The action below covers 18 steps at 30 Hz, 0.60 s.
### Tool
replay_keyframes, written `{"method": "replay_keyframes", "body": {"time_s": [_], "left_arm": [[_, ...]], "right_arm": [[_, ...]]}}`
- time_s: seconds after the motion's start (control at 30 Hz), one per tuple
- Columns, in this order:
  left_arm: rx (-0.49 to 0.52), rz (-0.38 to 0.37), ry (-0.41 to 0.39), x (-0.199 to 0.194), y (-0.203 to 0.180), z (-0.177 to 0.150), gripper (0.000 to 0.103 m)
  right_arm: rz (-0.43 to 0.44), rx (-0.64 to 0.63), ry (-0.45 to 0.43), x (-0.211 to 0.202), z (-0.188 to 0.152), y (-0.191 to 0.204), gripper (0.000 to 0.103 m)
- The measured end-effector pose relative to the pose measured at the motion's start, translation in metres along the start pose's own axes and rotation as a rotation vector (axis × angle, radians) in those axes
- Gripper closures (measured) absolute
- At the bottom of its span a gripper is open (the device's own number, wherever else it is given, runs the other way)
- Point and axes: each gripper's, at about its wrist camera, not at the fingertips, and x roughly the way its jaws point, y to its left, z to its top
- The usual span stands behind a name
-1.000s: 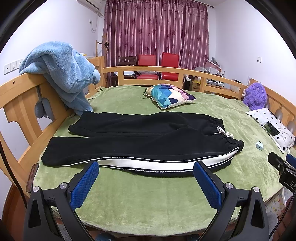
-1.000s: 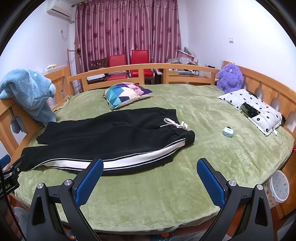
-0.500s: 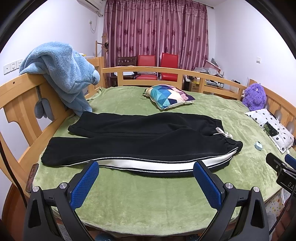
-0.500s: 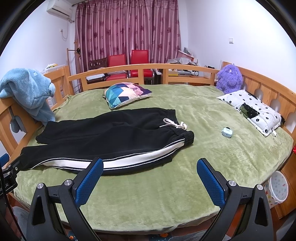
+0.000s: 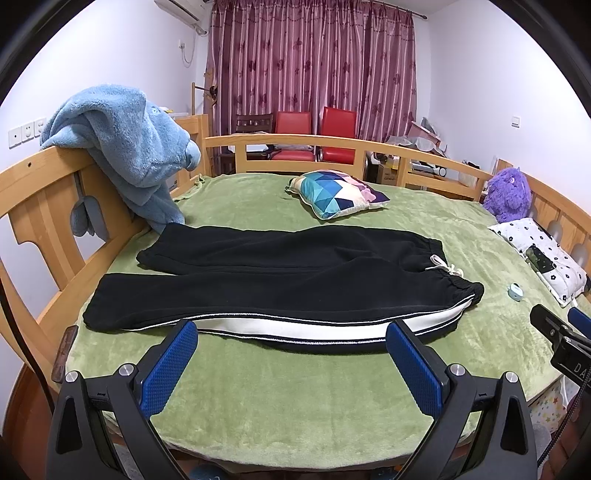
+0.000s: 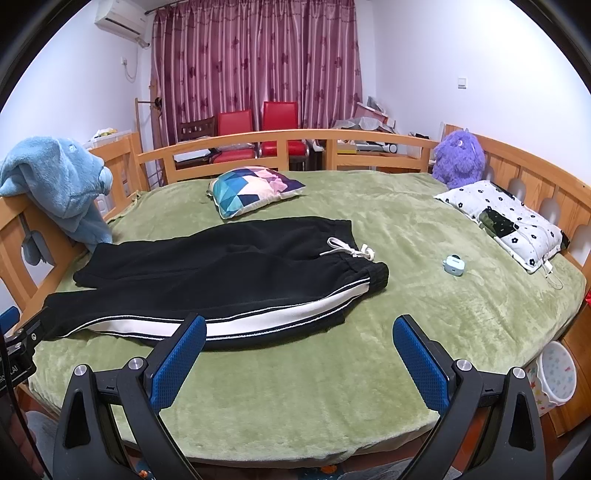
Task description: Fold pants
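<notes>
Black pants [image 5: 280, 280] beyond spread jaws

Left tongs [image 5: 291, 350] and right tongs [image 6: 297, 347] both spread wide, level, side by side

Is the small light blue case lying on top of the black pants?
No, the small light blue case sits on the green blanket, apart from the black pants.

White walls [image 5: 498, 74] are noted. A window is covered by maroon curtains [image 5: 314, 62]; an air conditioner [image 6: 120, 16] is mounted beside them. Two red chairs [image 6: 258, 125] are placed behind the wooden bed frame [image 5: 288, 142].
</notes>
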Motion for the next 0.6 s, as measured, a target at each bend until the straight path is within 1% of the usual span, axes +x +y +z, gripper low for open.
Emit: {"method": "replay_keyframes", "body": {"time_s": [0.13, 0.37, 0.43, 0.53, 0.6], "left_arm": [[-0.007, -0.008, -0.009, -0.005, -0.001, 0.003, 0.0], [-0.017, -0.051, -0.019, -0.016, 0.004, 0.004, 0.0], [-0.034, -0.067, -0.026, -0.018, 0.009, 0.006, 0.0], [-0.074, -0.067, -0.035, -0.018, 0.021, 0.01, 0.002], [-0.087, -0.065, -0.027, -0.011, 0.029, 0.011, 0.002]], "right_arm": [[0.002, -0.003, -0.009, -0.004, 0.002, 0.003, 0.003], [0.017, -0.009, -0.042, -0.017, 0.003, 0.008, 0.003], [0.018, -0.019, -0.051, -0.02, 0.003, 0.01, 0.003], [0.048, -0.025, -0.06, -0.022, 0.006, 0.013, 0.003], [0.076, -0.016, -0.042, -0.016, 0.006, 0.012, 0.004]]}}
